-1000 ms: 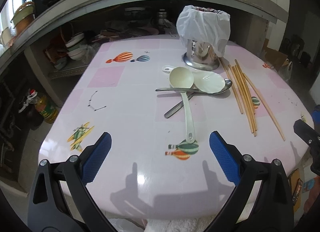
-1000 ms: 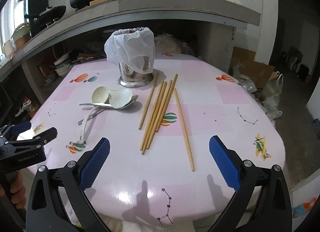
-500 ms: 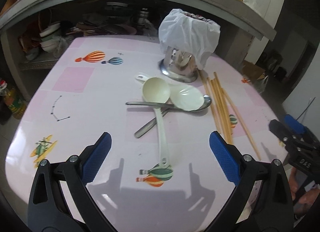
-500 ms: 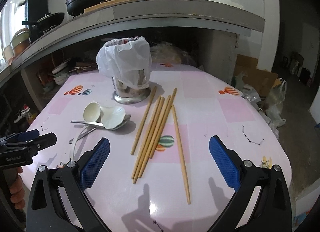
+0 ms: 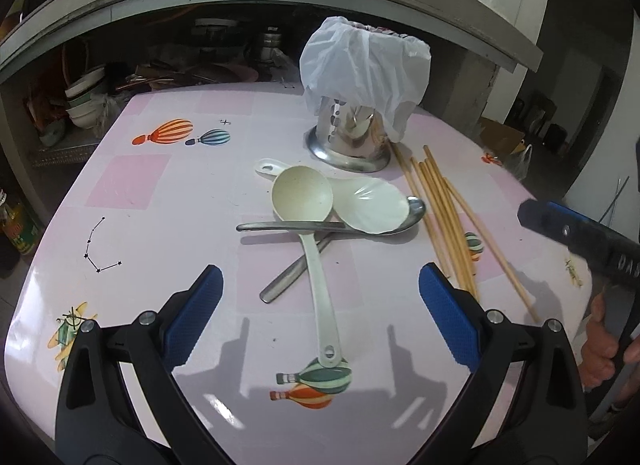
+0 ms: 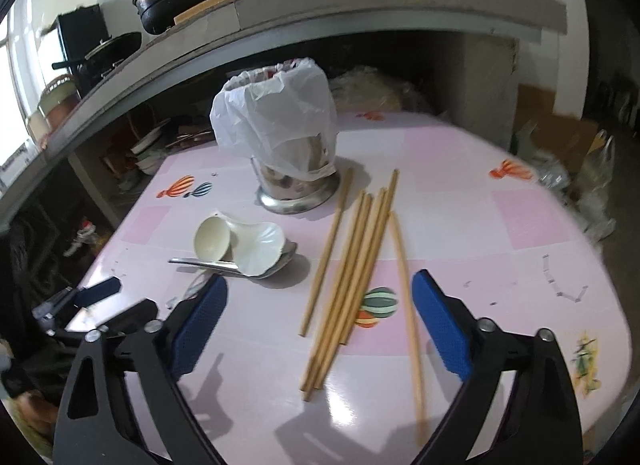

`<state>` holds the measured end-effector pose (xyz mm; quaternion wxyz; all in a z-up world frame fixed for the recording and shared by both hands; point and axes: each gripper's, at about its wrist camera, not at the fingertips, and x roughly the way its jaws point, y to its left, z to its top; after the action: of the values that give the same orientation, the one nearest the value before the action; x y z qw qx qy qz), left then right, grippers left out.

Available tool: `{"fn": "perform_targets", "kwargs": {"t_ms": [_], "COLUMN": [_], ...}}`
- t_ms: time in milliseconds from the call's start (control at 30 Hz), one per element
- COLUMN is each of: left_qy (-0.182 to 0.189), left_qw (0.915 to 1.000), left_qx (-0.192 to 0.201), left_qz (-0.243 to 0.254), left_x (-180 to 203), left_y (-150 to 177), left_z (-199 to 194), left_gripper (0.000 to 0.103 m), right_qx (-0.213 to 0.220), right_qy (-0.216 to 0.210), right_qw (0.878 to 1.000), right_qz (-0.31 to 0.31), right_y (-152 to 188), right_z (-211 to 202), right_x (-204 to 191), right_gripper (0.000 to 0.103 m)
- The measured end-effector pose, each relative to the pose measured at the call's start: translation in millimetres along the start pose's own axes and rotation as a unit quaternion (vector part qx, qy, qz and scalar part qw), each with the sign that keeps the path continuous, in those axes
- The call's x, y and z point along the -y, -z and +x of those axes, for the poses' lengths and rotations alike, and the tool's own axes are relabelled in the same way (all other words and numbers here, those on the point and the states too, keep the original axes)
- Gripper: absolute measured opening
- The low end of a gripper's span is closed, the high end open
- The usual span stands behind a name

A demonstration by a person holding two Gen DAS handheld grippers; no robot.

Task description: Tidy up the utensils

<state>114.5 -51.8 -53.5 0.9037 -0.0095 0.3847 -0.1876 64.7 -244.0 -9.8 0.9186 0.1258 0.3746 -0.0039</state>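
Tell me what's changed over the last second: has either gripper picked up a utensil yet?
No. Both grippers have moved in toward the table: the left gripper over the cream ladle, the right gripper over the chopsticks. Both stay open and empty. Spoons, chopsticks and the bag-covered holder haven't moved.

Daylight enters from a window [image 6: 16,77] at far left, blown out. Glossy pink surface [image 5: 192,201] is bright, with specular glare near its front edge and soft tool shadows. Shelf recess [image 5: 224,53] is dim. Right wrist view is motion-blurred; left is sharp. Fisheye bends the edges, corners vignetted black.
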Motion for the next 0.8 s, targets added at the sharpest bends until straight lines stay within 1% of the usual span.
{"fn": "perform_targets", "kwargs": {"t_ms": [33, 100, 133, 200, 233, 300, 333, 367, 400, 467, 533, 633, 700, 800], "left_qy": [-0.002, -0.006, -0.010, -0.016, -0.020, -0.025, -0.027, -0.029, -0.030, -0.027, -0.026, -0.018, -0.015, -0.012], "left_qw": [1.0000, 1.0000, 0.9999, 0.9998, 0.9997, 0.9996, 0.9995, 0.9994, 0.9993, 0.9993, 0.9992, 0.9994, 0.9994, 0.9994], "left_qx": [-0.002, -0.004, -0.006, -0.007, -0.007, -0.005, -0.005, -0.006, -0.006, -0.008, -0.014, -0.020, -0.022, -0.025], "left_qz": [0.000, 0.001, 0.003, 0.007, 0.009, 0.014, 0.016, 0.019, 0.021, 0.025, 0.026, 0.022, 0.021, 0.020], "left_x": [-1.1, -3.0, -4.0, -5.7, -6.5, -7.0, -7.3, -7.5, -7.3, -6.8, -6.3, -6.1, -6.6, -7.0], "left_y": [0.5, 1.4, 1.9, 2.4, 2.5, 3.3, 3.5, 3.5, 4.5, 5.0, 6.5, 8.6, 9.9, 12.0], "left_z": [1.9, 5.0, 7.1, 10.4, 11.8, 12.9, 13.6, 14.8, 15.5, 17.1, 19.1, 21.2, 22.0, 22.2], "left_gripper": [0.095, 0.095, 0.095, 0.095, 0.095, 0.095, 0.095, 0.094, 0.093, 0.084, 0.078, 0.071, 0.067, 0.062], "right_qx": [-0.005, -0.024, -0.030, -0.044, -0.050, -0.068, -0.077, -0.088, -0.099, -0.112, -0.125, -0.140, -0.151, -0.165], "right_qy": [-0.007, -0.029, -0.037, -0.055, -0.059, -0.077, -0.082, -0.091, -0.098, -0.099, -0.112, -0.122, -0.115, -0.116], "right_qw": [1.000, 0.999, 0.998, 0.997, 0.996, 0.993, 0.991, 0.989, 0.986, 0.984, 0.979, 0.973, 0.971, 0.966], "right_qz": [0.005, 0.026, 0.031, 0.044, 0.049, 0.063, 0.071, 0.081, 0.091, 0.098, 0.115, 0.137, 0.146, 0.159], "right_y": [-1.4, -5.4, -6.2, -10.1, -11.6, -15.6, -17.0, -18.3, -19.2, -20.7, -22.2, -22.2, -21.6, -19.2], "right_z": [3.4, 15.4, 20.1, 32.2, 36.0, 50.0, 55.2, 62.8, 70.4, 81.3, 92.4, 104.2, 112.1, 119.9], "right_x": [0.8, 4.5, 5.1, 7.1, 7.6, 9.5, 11.0, 12.4, 13.4, 13.6, 14.5, 17.9, 20.4, 23.5], "right_gripper": [0.079, 0.068, 0.066, 0.056, 0.054, 0.045, 0.043, 0.038, 0.034, 0.031, 0.028, 0.023, 0.018, 0.015]}}
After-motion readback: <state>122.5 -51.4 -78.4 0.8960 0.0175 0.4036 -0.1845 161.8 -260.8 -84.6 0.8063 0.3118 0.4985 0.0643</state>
